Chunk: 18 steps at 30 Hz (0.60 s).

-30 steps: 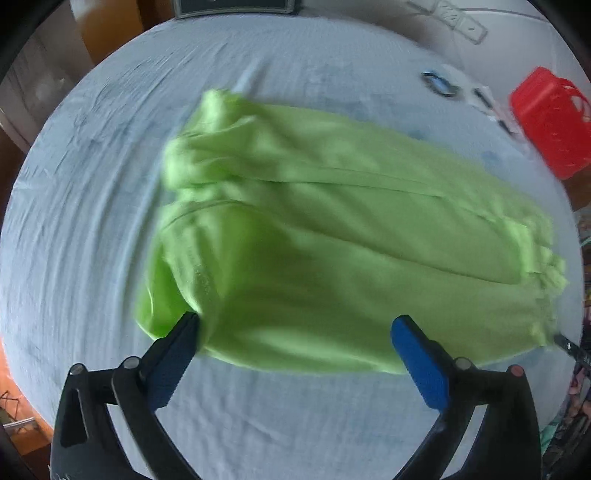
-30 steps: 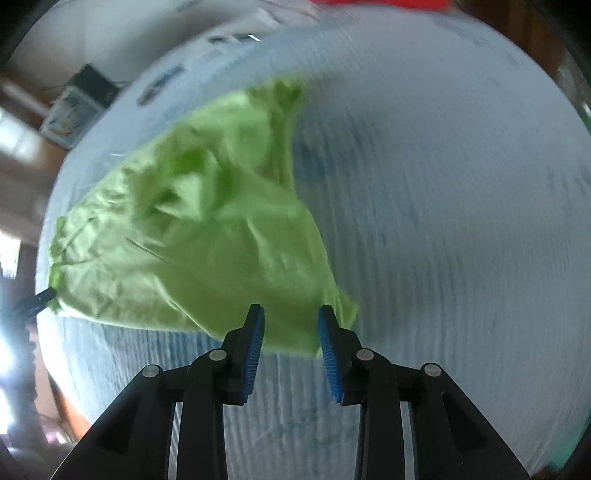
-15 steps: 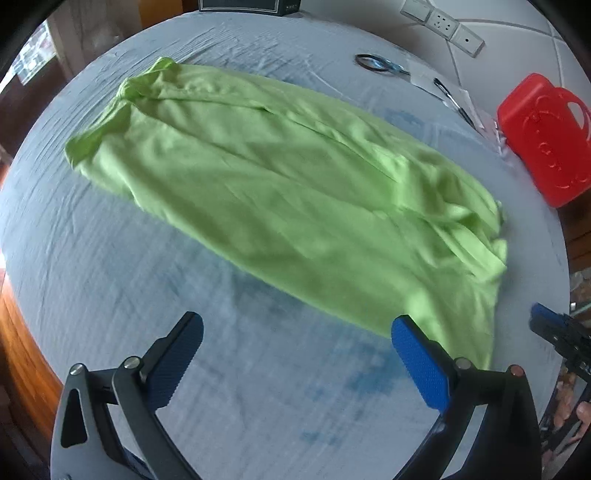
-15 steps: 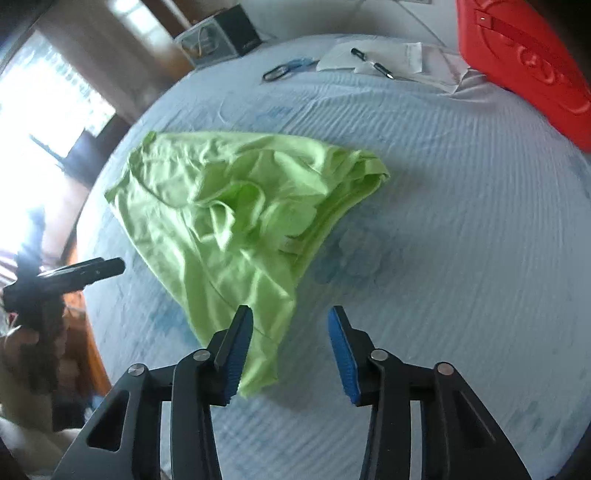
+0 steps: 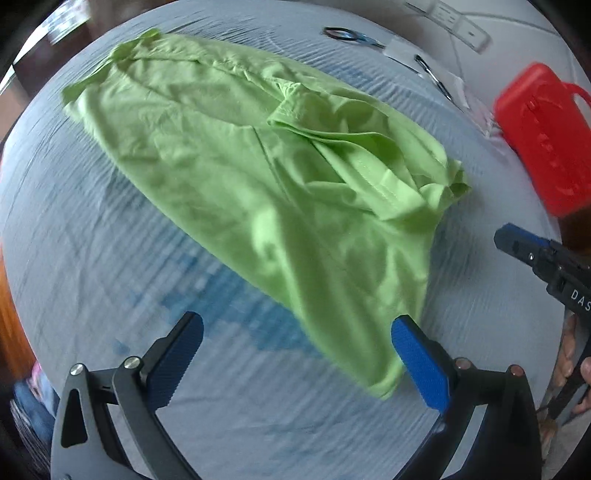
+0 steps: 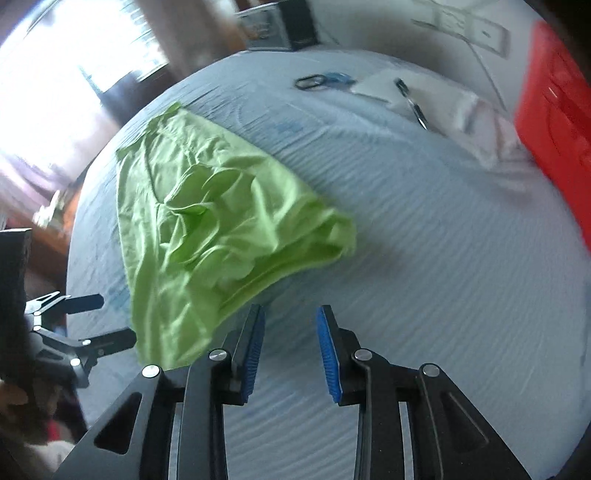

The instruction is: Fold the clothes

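One lime-green garment (image 5: 280,192); one red plastic basket (image 5: 546,136); one pair of scissors (image 5: 347,34); one pen (image 6: 410,103); two grippers, left gripper (image 5: 295,358) and right gripper (image 6: 290,350).

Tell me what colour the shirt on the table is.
Lime green, plain; the shirt shows best in the left wrist view.

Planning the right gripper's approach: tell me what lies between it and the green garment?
Only bare grey bedsheet between right gripper and green garment, per right wrist view.

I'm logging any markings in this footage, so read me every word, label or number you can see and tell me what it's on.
"DAS": white letters on the body of the right gripper, cut off at the left wrist view's edge.
Box at the table's far end: printed face too blurred to read.
Green garment and red basket: no readable text.
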Tool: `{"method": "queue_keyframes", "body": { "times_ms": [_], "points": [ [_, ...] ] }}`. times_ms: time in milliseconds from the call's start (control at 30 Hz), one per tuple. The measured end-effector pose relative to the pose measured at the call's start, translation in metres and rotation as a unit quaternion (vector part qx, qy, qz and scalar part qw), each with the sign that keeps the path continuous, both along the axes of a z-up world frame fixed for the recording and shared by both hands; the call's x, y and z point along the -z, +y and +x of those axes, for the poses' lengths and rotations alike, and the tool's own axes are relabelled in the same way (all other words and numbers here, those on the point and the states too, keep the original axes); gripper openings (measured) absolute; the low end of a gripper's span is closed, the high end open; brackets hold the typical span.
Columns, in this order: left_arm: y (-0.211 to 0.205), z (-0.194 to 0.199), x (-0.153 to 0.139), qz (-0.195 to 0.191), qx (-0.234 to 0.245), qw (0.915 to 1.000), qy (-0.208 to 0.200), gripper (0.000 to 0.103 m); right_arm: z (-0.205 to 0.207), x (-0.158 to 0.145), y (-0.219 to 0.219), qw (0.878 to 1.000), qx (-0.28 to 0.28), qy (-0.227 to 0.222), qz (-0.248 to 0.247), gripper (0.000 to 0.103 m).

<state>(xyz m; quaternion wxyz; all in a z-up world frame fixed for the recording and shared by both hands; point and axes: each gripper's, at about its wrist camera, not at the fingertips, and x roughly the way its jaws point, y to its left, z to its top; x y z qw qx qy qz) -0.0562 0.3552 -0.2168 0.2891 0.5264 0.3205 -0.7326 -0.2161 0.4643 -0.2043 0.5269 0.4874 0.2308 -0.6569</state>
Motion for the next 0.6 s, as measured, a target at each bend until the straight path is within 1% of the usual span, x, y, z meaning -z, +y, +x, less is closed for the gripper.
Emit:
{"method": "queue_keyframes", "body": {
  "times_ms": [100, 133, 200, 233, 267, 300, 367, 433, 500, 600],
  "points": [
    [0.016, -0.014, 0.004, -0.015, -0.048, 0.9986, -0.016, 0.103, -0.017, 0.002, -0.005, 0.999, -0.037, 0.014, 0.0, 0.031],
    [0.019, -0.018, 0.004, -0.019, -0.059, 0.9979, -0.017, 0.103, -0.021, 0.002, -0.008, 0.998, -0.053, 0.02, -0.002, 0.031],
    [0.03, -0.028, 0.007, -0.036, -0.081, 0.9954, -0.034, 0.102, -0.026, 0.003, -0.014, 0.996, -0.086, 0.036, -0.003, 0.032],
    [0.034, -0.033, 0.011, -0.038, -0.088, 0.9946, -0.04, 0.099, -0.028, 0.003, -0.018, 0.994, -0.103, 0.045, -0.003, 0.032],
    [0.038, -0.035, 0.015, -0.032, -0.094, 0.9942, -0.042, 0.099, -0.028, 0.004, -0.021, 0.992, -0.119, 0.052, -0.003, 0.032],
    [0.04, -0.036, 0.021, -0.017, -0.103, 0.9938, -0.039, 0.099, -0.028, 0.005, -0.025, 0.989, -0.135, 0.059, -0.002, 0.032],
    [0.046, -0.041, 0.025, -0.024, -0.102, 0.9934, -0.047, 0.099, -0.028, 0.006, -0.03, 0.983, -0.166, 0.077, -0.004, 0.032],
    [0.051, -0.046, 0.029, -0.034, -0.099, 0.9929, -0.056, 0.099, -0.028, 0.009, -0.033, 0.977, -0.19, 0.098, -0.004, 0.035],
    [0.051, -0.047, 0.031, -0.036, -0.097, 0.9931, -0.055, 0.099, -0.031, 0.014, -0.036, 0.975, -0.198, 0.1, -0.006, 0.035],
    [0.049, -0.047, 0.031, -0.042, -0.07, 0.9953, -0.052, 0.097, -0.029, 0.025, -0.043, 0.972, -0.207, 0.114, -0.008, 0.038]
  ]
}}
